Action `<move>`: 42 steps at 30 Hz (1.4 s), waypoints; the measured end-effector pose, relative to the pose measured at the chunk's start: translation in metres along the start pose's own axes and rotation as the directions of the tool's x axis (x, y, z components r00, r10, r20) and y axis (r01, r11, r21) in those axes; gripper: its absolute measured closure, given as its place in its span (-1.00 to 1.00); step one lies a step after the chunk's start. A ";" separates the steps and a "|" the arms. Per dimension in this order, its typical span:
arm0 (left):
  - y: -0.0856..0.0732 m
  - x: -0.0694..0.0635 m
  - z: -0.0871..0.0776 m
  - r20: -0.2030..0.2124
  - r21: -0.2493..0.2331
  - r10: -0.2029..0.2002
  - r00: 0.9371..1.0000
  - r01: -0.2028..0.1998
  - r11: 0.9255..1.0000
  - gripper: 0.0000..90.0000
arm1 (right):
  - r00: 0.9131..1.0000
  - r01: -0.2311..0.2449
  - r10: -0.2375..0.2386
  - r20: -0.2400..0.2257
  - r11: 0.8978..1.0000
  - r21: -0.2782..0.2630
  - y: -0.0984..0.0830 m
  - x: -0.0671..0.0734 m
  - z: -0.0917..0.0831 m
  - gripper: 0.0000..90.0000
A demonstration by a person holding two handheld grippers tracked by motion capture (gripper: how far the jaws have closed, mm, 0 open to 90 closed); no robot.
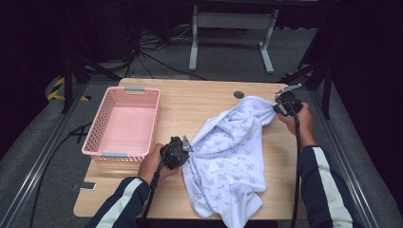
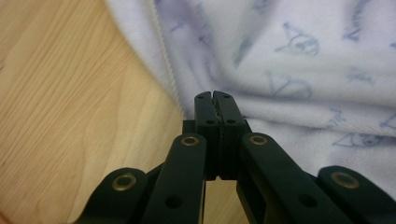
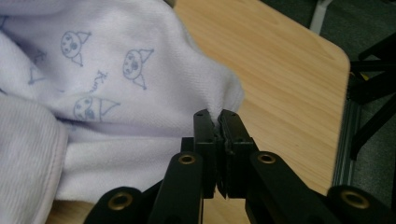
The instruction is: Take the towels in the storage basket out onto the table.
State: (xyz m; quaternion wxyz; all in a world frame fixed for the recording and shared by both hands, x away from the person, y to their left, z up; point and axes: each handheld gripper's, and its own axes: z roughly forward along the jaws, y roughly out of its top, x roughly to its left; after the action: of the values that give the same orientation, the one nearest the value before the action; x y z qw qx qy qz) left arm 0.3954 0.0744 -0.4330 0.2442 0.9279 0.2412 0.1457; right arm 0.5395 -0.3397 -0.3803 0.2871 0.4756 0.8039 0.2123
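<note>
A white garment (image 1: 228, 156) printed with small blue cat faces lies crumpled across the right half of the wooden table (image 1: 199, 99). My left gripper (image 1: 186, 148) is shut on the garment's left edge; in the left gripper view the jaws pinch the fabric (image 2: 289, 70) beside a ribbed seam, with the gripper (image 2: 215, 95) closed tight. My right gripper (image 1: 278, 108) is shut on the far right corner of the garment, and a fold of cloth (image 3: 140, 84) is pinched between its jaws at the gripper (image 3: 215, 114).
An empty pink plastic basket (image 1: 124, 122) stands on the table's left side. A round grommet (image 1: 239, 94) sits near the far edge. Black frame rails run along both sides, and a white stand (image 1: 233, 28) with cables rests on the floor beyond.
</note>
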 end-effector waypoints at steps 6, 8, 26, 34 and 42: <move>0.016 -0.019 -0.010 0.052 -0.162 0.075 0.996 -0.066 0.985 0.65 | 0.996 -0.069 0.065 -0.053 0.995 -0.071 -0.007 -0.010 -0.004 0.76; 0.028 -0.034 -0.011 0.105 -0.209 0.120 0.987 -0.096 0.973 0.56 | 0.996 -0.079 0.075 -0.056 0.994 -0.077 -0.006 -0.008 -0.004 0.58; 0.081 -0.110 0.055 0.305 -0.140 0.230 0.924 -0.195 0.971 -0.05 | 0.958 -0.074 0.068 -0.278 0.997 -0.010 -0.054 0.009 0.026 0.16; 0.052 -0.088 0.035 0.316 -0.098 0.262 0.912 -0.243 0.965 0.84 | 0.953 -0.051 0.053 -0.300 0.999 0.014 -0.057 0.010 0.032 0.74; -0.003 -0.050 -0.006 0.252 -0.051 0.159 0.955 -0.151 0.987 0.85 | 0.996 -0.029 0.029 -0.089 1.000 0.002 -0.051 -0.014 0.014 0.94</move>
State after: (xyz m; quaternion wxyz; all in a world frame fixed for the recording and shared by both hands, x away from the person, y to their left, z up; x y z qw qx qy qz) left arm 0.3494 0.0533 -0.4373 0.2754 0.9510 0.1322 0.0476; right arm 0.5214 -0.3742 -0.4181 0.2478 0.4774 0.8090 0.2371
